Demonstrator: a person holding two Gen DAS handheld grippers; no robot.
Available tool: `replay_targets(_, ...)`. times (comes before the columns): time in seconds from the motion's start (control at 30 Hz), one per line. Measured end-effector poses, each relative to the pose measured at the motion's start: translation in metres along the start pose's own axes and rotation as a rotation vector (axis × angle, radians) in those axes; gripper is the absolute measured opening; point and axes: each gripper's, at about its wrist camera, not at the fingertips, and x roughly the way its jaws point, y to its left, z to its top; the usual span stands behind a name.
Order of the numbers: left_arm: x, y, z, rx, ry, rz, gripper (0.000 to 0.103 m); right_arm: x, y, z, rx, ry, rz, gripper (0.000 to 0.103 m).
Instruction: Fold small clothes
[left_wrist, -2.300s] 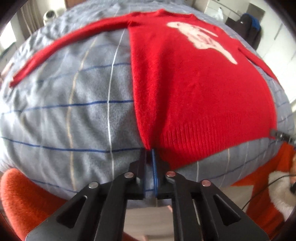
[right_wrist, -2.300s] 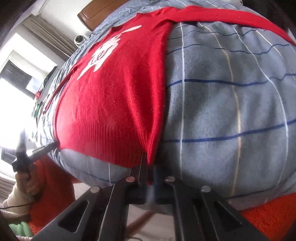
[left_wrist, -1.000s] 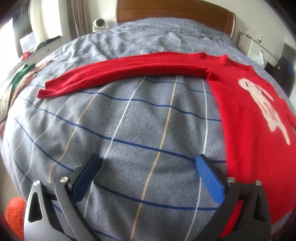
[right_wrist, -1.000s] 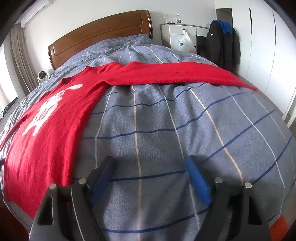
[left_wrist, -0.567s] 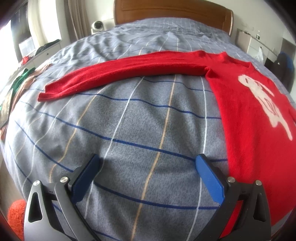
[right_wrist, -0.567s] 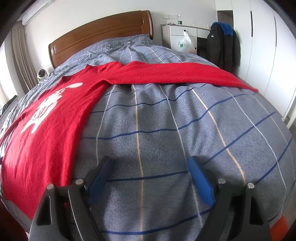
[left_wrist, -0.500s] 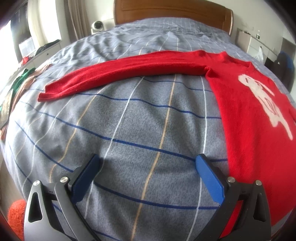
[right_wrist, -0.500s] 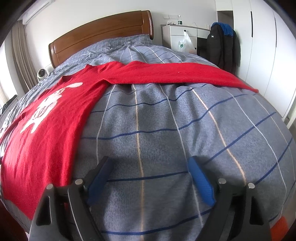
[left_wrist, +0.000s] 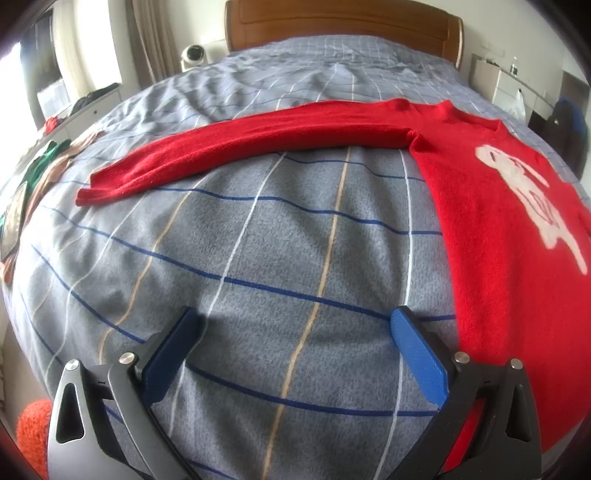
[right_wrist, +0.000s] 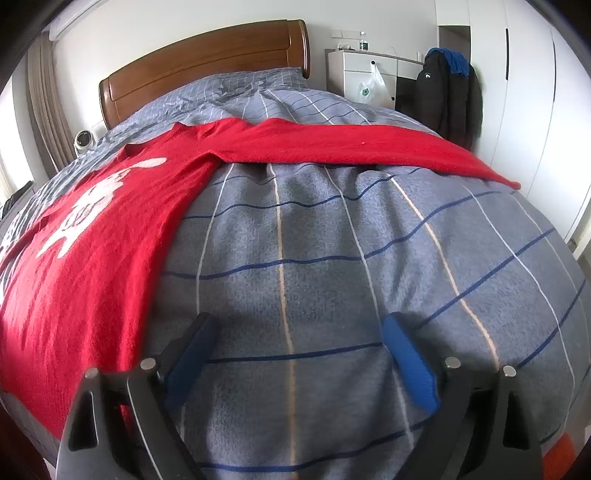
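Observation:
A red sweater (left_wrist: 491, 206) with a white print lies flat on the bed, both sleeves spread out sideways. Its left sleeve (left_wrist: 236, 147) runs across the left wrist view; its right sleeve (right_wrist: 354, 149) runs across the right wrist view, with the body (right_wrist: 92, 236) at the left. My left gripper (left_wrist: 295, 332) is open and empty over bare duvet, left of the sweater's body. My right gripper (right_wrist: 299, 339) is open and empty over bare duvet, right of the body.
The bed has a grey striped duvet (left_wrist: 258, 236) and a wooden headboard (right_wrist: 207, 62). A white dresser (right_wrist: 365, 77) and a hanging dark coat (right_wrist: 450, 99) stand at the right. Clothes lie on a shelf (left_wrist: 40, 166) at the left.
Both grippers let go of the sweater's bottom corners, opened, and lifted over the duvet beside the sweater. In the last half second both crept slightly forward.

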Motion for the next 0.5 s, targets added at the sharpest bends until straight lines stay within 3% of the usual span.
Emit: replay_targets(0.5,0.0001,-0.0001,0.0,0.001,-0.001,0.003,0.103,0.0007,0.0011,0.0003,-0.003,0.0,-0.003,0.094)
